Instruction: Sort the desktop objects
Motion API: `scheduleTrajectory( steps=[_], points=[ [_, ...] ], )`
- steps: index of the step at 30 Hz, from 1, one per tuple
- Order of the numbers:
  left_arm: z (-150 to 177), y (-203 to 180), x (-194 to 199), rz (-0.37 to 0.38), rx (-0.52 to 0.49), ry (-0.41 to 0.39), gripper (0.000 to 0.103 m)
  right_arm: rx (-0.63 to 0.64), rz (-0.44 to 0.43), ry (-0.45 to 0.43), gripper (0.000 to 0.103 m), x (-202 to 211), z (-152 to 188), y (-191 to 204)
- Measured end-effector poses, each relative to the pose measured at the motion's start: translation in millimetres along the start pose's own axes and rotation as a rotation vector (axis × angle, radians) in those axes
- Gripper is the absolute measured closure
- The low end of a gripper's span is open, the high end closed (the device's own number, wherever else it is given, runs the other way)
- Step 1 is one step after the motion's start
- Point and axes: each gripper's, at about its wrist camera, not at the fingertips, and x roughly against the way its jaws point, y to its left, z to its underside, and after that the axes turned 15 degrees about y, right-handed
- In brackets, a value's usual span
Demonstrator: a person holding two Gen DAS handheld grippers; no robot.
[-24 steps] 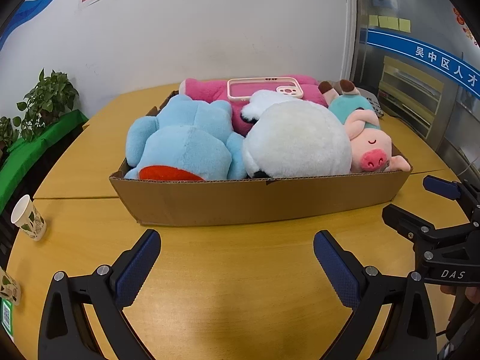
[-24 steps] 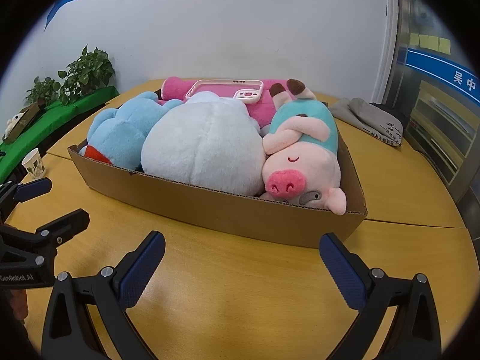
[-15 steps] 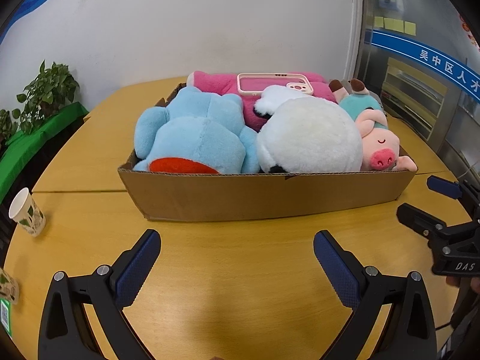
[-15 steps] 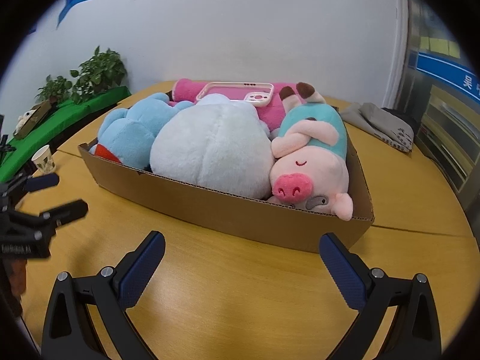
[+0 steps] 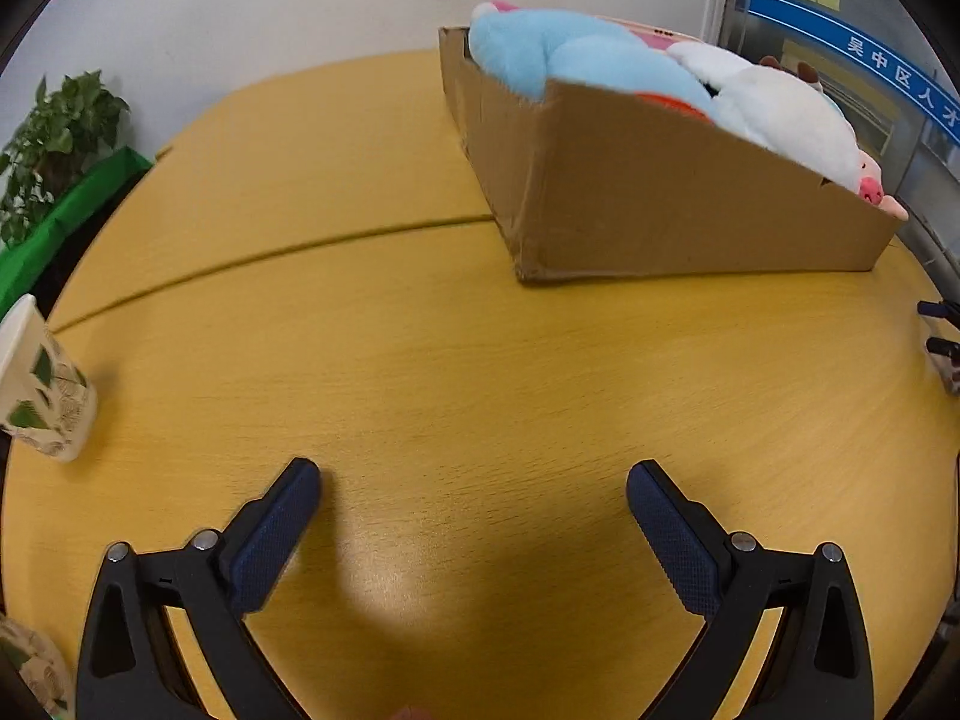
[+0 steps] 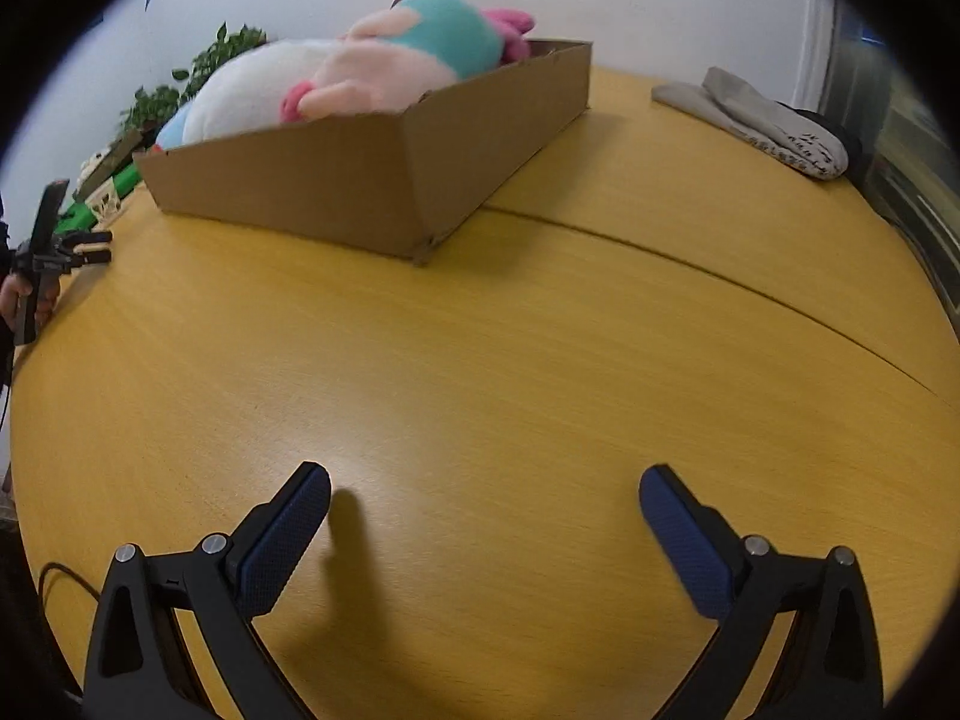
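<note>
A shallow cardboard box [image 5: 660, 204] full of plush toys sits on the yellow wooden table [image 5: 480, 372]. A light blue plush [image 5: 570, 60], a white plush [image 5: 780, 114] and a pink pig [image 5: 873, 189] poke over its rim. My left gripper [image 5: 474, 486] hangs open over bare tabletop, left of and nearer than the box. From the right wrist the same box [image 6: 372, 174] lies upper left, with the white plush [image 6: 240, 96] and the pig in teal [image 6: 408, 54]. My right gripper [image 6: 483, 489] is open over bare wood, with nothing between its fingers.
A paper cup with a leaf print [image 5: 42, 390] stands at the table's left edge. A potted plant [image 5: 54, 138] sits on a green ledge beyond. Grey folded cloth [image 6: 774, 120] lies at the far right. A hand holds the other gripper [image 6: 48, 252] at the left edge.
Both grippers have swung apart and tilted down toward the tabletop. The box slid to the upper right in the left view and to the upper left in the right view. Jaws stayed open.
</note>
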Motion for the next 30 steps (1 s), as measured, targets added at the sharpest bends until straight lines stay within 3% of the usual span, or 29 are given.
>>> scheduleTrajectory(
  steps=[5,17,30],
  points=[
    [-2,-1,-5,0.013,-0.044,0.002,0.0,0.025,0.045,0.012,0.0,-1,7,2],
    [2,12,-5,0.021,-0.049,0.004,0.0,0.067,0.025,0.021,0.0,-3,0,-11],
    [-2,-7,-1,0.017,-0.051,0.006,0.0,0.079,0.026,0.025,0.0,-9,-8,-17]
  ],
)
